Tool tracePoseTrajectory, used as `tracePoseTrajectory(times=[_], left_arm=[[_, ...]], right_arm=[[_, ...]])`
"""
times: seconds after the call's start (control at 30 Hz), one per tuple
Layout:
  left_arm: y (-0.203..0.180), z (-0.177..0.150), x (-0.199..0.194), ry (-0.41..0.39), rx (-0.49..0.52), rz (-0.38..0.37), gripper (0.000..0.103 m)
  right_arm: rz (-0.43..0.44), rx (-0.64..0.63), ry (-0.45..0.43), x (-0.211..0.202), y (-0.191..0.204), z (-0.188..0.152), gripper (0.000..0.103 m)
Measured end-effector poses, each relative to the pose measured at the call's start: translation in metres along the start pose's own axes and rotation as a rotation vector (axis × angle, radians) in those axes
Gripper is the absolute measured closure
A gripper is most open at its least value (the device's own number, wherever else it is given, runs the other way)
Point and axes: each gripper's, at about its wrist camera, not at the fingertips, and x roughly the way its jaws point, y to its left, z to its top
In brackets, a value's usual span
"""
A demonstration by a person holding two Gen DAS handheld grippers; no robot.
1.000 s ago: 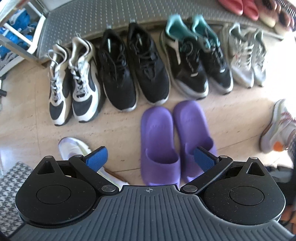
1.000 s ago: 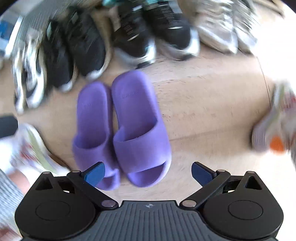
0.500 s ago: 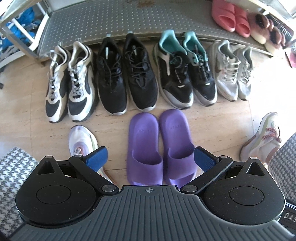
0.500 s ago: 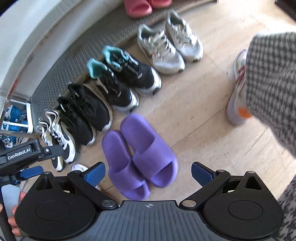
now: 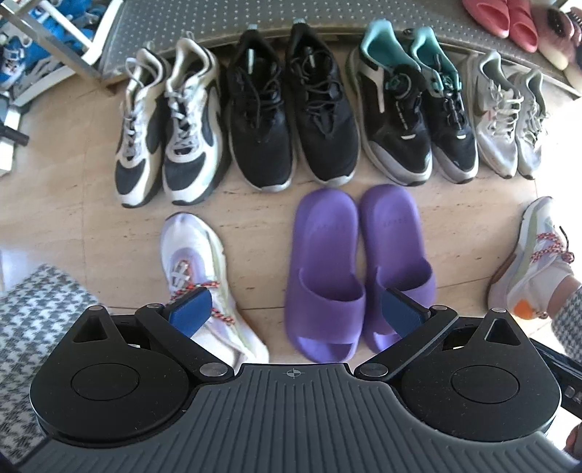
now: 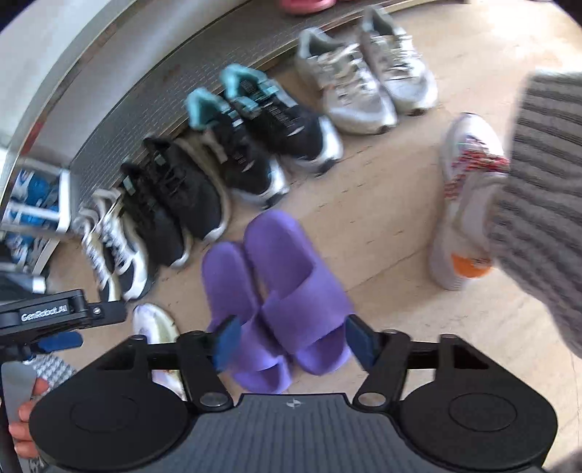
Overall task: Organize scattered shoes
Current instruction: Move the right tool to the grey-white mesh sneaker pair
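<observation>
A pair of purple slides [image 5: 356,262] lies side by side on the floor in front of a row of sneaker pairs: white-and-black [image 5: 171,138], black [image 5: 291,120], black-and-teal [image 5: 411,120] and grey [image 5: 509,120]. My left gripper [image 5: 296,313] is open and empty, held above the floor just short of the slides. My right gripper [image 6: 294,345] is open and empty above the slides [image 6: 276,291], its blue pads nearer together than before. The row shows in the right wrist view too, from white-and-black [image 6: 112,251] to grey [image 6: 367,83].
A person's feet in white sneakers stand at left [image 5: 196,269] and right [image 5: 534,254], also in the right wrist view [image 6: 465,196]. A studded metal step [image 5: 254,18] runs behind the row, with pink slides [image 5: 502,18] on it. A white rack [image 5: 43,43] holds blue shoes.
My right gripper's fingers have closed partway and it has dropped toward the purple slides. My left gripper has drifted slightly closer to the floor, still open.
</observation>
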Motion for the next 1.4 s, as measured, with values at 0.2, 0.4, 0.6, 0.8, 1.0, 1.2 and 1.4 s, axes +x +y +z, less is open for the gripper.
tracePoseTrajectory(times=[0.2,0.4,0.6,0.8,1.0,1.2,1.4], left_arm=[[-0.013,-0.002,-0.042,-0.051,0.119,-0.032,0.001],[-0.043,0.030,-0.043,-0.078,0.154,-0.011,0.001],[-0.081,0.073,-0.026,-0.105,0.222,-0.020,0.001],[-0.087,0.104,-0.017,-0.101,0.187,-0.049,0.001],[-0.085,0.133,-0.011,-0.086,0.119,-0.054,0.001],[-0.092,0.146,0.012,0.006,0.154,-0.077,0.001],[-0.087,0.158,0.034,0.068,0.146,-0.042,0.001]], right_arm=[[0.121,0.054,0.076,0.013,0.012,0.001,0.049],[0.073,0.045,0.188,0.031,0.019,-0.004,0.043],[-0.047,0.026,0.145,0.033,0.012,0.003,0.043],[-0.177,0.009,0.079,0.041,-0.014,0.086,0.043],[-0.317,-0.248,-0.001,0.027,-0.005,0.214,0.016],[-0.354,-0.301,-0.100,0.048,-0.044,0.304,0.026],[-0.335,-0.354,-0.015,0.100,-0.066,0.325,0.029]])
